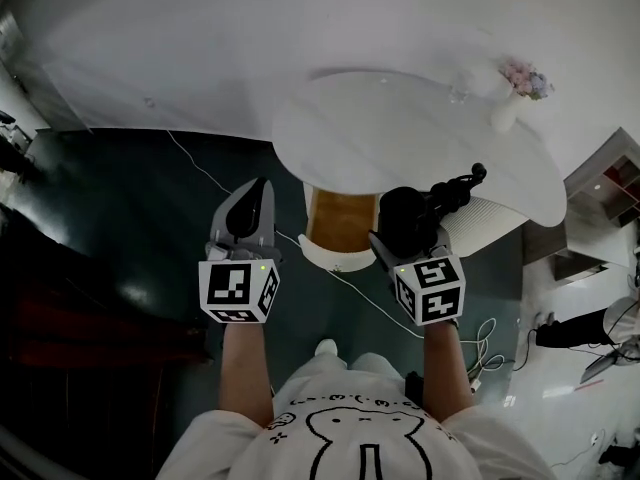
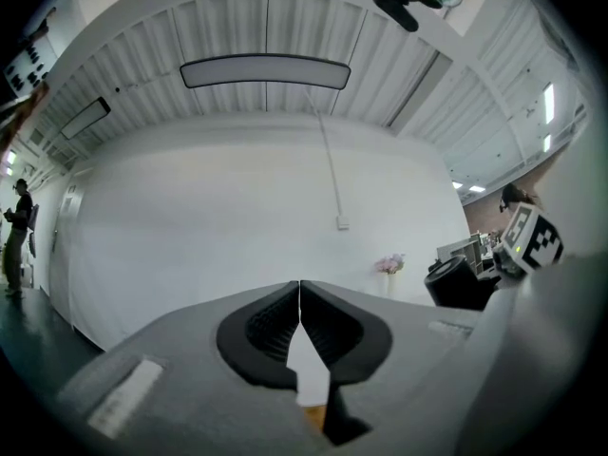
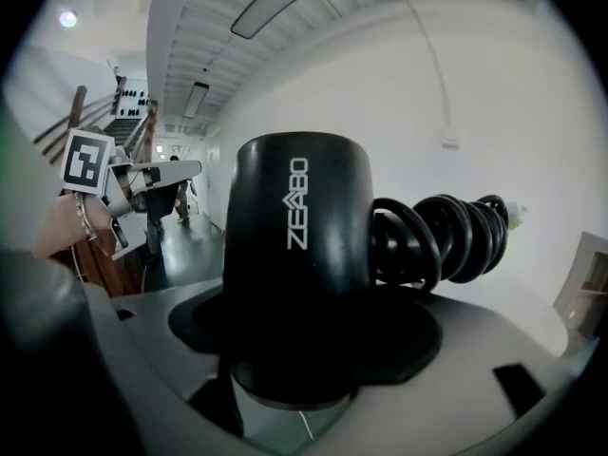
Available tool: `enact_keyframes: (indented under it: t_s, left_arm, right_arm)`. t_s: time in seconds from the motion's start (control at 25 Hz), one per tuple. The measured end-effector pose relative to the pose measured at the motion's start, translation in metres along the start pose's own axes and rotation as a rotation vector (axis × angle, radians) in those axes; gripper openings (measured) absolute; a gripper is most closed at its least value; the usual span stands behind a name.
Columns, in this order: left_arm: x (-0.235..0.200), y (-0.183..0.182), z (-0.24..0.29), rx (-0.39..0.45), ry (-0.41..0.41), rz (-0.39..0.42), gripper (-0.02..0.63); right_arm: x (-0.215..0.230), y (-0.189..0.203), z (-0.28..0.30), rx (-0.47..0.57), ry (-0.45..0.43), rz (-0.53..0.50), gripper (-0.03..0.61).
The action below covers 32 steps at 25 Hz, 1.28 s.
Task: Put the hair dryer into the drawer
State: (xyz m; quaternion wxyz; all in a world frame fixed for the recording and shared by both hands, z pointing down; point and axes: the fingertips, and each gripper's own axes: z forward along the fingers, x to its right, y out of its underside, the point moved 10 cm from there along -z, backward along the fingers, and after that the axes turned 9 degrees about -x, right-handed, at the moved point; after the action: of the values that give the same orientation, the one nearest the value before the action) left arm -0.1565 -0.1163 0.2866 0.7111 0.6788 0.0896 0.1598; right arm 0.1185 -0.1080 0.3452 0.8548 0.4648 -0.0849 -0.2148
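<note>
Here: white table (image 1: 420,138) ahead, open drawer (image 1: 338,223) under its near edge. Black hair dryer (image 3: 299,255) with coiled cord (image 3: 446,236) clamped in right gripper (image 1: 412,240) jaws, just right of drawer. Left gripper (image 2: 300,302) jaws together, empty.

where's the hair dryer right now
In the head view the hair dryer is clamped in the right gripper, at the near edge of the white table, just right of the open drawer.

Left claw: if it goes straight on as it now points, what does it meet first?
Likely the wall; the left claw, shut and empty, faces it with nothing between. The table lies off to its right. Depth is unclear.
</note>
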Motion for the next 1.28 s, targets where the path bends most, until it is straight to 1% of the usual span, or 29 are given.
enact_keyframes:
  t_s: [0.32, 0.52, 0.72, 1.04, 1.28]
  left_arm:
    - [0.003, 0.037, 0.022, -0.091, 0.040, -0.029, 0.017]
    - [0.013, 0.057, 0.034, -0.141, 0.050, -0.042, 0.017]
    - [0.023, 0.068, 0.052, -0.182, 0.041, -0.064, 0.017]
    - [0.030, 0.086, 0.079, -0.240, 0.023, -0.071, 0.017]
    - [0.035, 0.094, 0.095, -0.271, -0.001, -0.072, 0.017]
  right_arm:
    - [0.000, 0.042, 0.050, -0.165, -0.054, 0.136, 0.351]
    - [0.006, 0.071, 0.069, -0.261, -0.082, 0.183, 0.351]
    - [0.016, 0.093, 0.089, -0.364, -0.151, 0.226, 0.351]
    - [0.030, 0.123, 0.142, -0.518, -0.260, 0.273, 0.351]
    - [0.043, 0.133, 0.170, -0.606, -0.323, 0.234, 0.351]
